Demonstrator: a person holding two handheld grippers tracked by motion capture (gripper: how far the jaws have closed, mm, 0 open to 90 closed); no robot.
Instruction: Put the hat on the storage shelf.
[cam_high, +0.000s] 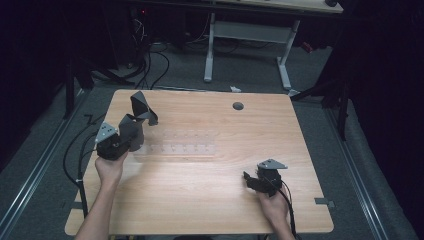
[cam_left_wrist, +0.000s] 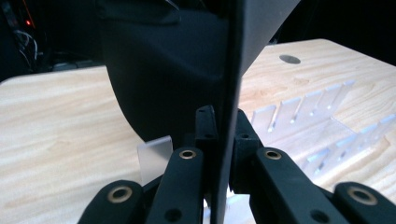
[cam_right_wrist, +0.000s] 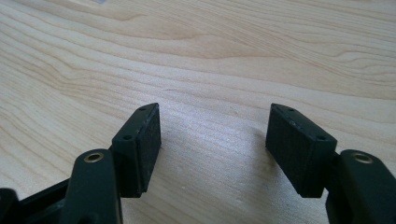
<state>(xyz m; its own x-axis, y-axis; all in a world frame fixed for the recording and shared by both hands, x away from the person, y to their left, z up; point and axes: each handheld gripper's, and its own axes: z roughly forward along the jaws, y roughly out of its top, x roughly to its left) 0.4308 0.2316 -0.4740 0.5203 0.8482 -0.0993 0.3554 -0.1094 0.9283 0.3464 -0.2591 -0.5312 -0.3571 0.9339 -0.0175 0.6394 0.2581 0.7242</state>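
Dark sheet material (cam_high: 139, 112), thin and stiff-looking, is clamped edge-on between the fingers (cam_left_wrist: 206, 128) of the left gripper (cam_high: 131, 134). In the high view it rises from that gripper as a bent, folded shape, lifted above the counter's (cam_high: 210, 200) far left part; whether its lower edge touches the wood cannot be told. In the left gripper view the sheet runs as a narrow vertical edge straight up between the two pads, which press on it from either side, and a broad dark flap of it spreads out to the left behind them.

Just beside and below the held sheet lies a clear plastic rack (cam_high: 177, 145) with a row of upright slots, flat on the counter near its middle. In the left gripper view its ribs (cam_left_wrist: 299, 112) stand to the right of the fingers, and a pale translucent end piece (cam_left_wrist: 155, 161) shows just left of them, under the dark flap.

Well apart, at the near right of the counter, the right gripper (cam_high: 249, 179) is held low in the person's hand. Its fingers (cam_right_wrist: 144, 144) stand wide apart with bare wood grain between them.

A round hole (cam_high: 238, 106) sits in the counter toward its far edge. Beyond the counter, a white desk frame (cam_high: 247, 45) stands on the grey floor (cam_high: 260, 75) among loose cables.
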